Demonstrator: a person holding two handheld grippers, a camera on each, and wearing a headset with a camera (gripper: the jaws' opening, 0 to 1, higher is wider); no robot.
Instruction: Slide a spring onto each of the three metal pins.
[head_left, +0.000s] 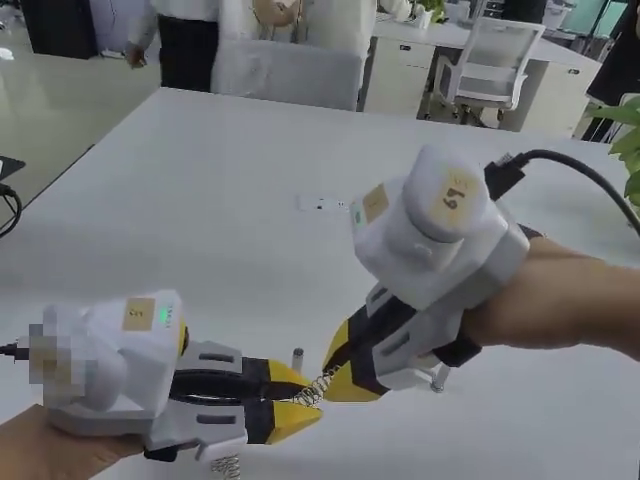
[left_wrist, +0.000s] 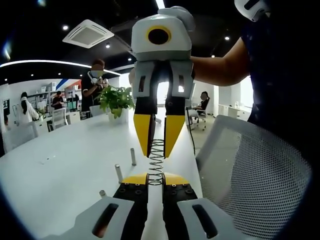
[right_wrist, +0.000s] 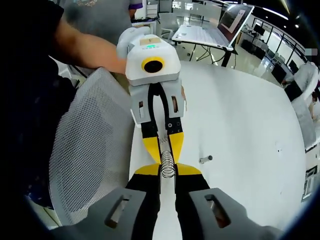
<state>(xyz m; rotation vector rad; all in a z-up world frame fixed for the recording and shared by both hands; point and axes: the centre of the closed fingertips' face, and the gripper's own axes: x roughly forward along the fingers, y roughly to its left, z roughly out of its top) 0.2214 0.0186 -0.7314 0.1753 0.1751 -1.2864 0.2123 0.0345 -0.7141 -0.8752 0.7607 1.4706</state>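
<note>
A small coil spring (head_left: 315, 386) is stretched in the air between my two grippers, just above the white table (head_left: 200, 200). My left gripper (head_left: 303, 405) is shut on one end of it; in the left gripper view the spring (left_wrist: 156, 161) rises from its yellow tips (left_wrist: 155, 179). My right gripper (head_left: 335, 385) is shut on the other end, seen in the right gripper view (right_wrist: 167, 171) with the spring (right_wrist: 167, 160). Three upright metal pins (left_wrist: 133, 156) (left_wrist: 118, 173) (left_wrist: 102, 193) stand bare on the table beside the grippers. Two pins (head_left: 298, 357) (head_left: 437, 379) flank the right gripper.
Another loose spring (head_left: 228, 465) lies at the table's near edge under the left gripper. A small white tag (head_left: 322, 204) lies mid-table. A mesh chair (left_wrist: 250, 170) stands beside the table. People, desks and an office chair (head_left: 490, 60) stand beyond the far edge.
</note>
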